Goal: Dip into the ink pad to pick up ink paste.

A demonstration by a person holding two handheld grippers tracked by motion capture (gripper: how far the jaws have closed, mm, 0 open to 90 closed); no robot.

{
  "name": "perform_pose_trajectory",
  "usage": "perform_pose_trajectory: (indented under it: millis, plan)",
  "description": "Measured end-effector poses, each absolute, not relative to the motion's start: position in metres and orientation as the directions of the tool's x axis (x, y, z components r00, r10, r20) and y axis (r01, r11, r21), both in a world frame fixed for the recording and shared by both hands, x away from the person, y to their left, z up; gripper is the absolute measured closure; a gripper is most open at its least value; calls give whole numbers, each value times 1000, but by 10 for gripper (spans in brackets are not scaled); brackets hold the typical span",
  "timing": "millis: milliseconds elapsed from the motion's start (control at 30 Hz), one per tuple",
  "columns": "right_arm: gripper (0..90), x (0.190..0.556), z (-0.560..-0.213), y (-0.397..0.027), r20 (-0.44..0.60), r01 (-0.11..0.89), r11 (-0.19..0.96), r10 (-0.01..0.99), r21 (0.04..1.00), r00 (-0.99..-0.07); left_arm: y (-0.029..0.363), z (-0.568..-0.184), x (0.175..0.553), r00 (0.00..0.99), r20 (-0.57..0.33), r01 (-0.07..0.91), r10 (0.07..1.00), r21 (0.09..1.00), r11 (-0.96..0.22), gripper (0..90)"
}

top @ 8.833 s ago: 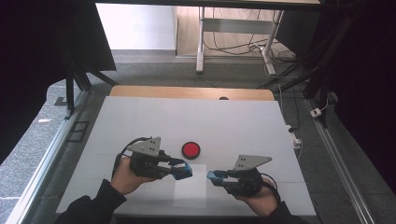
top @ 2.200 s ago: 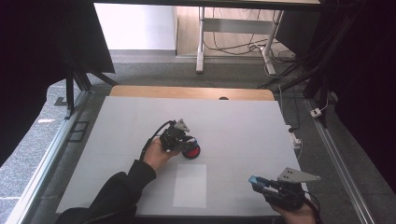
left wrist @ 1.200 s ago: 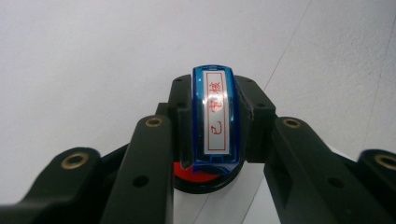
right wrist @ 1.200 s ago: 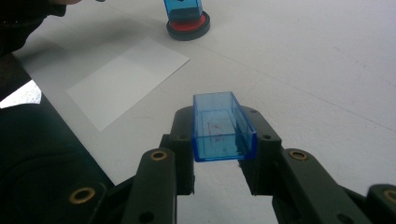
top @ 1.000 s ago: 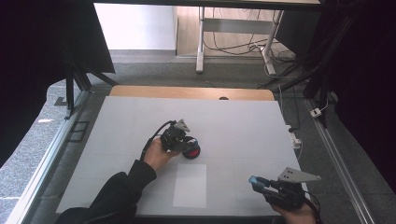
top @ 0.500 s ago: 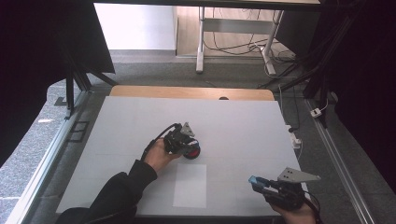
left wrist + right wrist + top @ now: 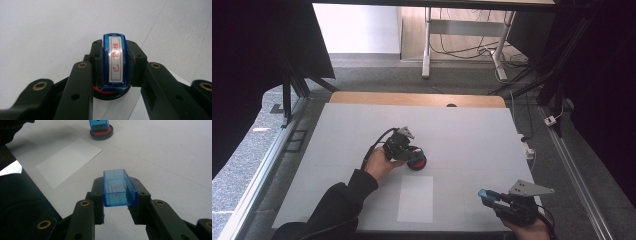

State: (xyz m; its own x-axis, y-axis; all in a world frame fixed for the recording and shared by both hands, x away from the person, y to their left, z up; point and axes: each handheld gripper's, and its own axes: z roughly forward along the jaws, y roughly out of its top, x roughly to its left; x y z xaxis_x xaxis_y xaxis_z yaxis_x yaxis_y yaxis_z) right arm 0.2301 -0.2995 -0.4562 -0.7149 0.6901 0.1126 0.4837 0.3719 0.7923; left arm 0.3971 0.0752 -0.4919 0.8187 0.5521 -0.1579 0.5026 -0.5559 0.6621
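My left gripper is shut on a blue stamp with a red-lettered label. The stamp stands down on a round red ink pad in a black dish near the table's middle; the pad's edge peeks out beneath it. My right gripper, at the front right edge, is shut on the stamp's clear blue cap, held above the table with its open end facing away. The right gripper view shows the ink pad with the stamp on it farther off.
A white paper sheet lies flat on the grey table between the two hands, just in front of the ink pad. A wooden strip runs along the far edge. Cables and desk legs stand beyond the table.
In the earliest frame both grippers met at the front. Since then the left went to the ink pad and the right drew back to the front right. Over the last second almost nothing moves.
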Motion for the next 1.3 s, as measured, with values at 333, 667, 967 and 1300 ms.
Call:
perform_pose_trajectory:
  millis: [333,667,967,1300]
  plan:
    - [683,230,-456,-299,109,481,380,686,790,-720,69,-491,389,832,-82,455,549,667,-590,704]
    - [683,230,-456,-299,110,482,379,685,790,-720,77,-495,394,833,-134,464,536,696,-548,700]
    - [682,230,-456,-300,113,482,374,686,792,-719,77,-494,394,832,-129,460,540,704,-541,699]
    - [682,230,-456,-300,116,483,371,686,793,-718,78,-486,389,838,-122,441,531,725,-529,698]
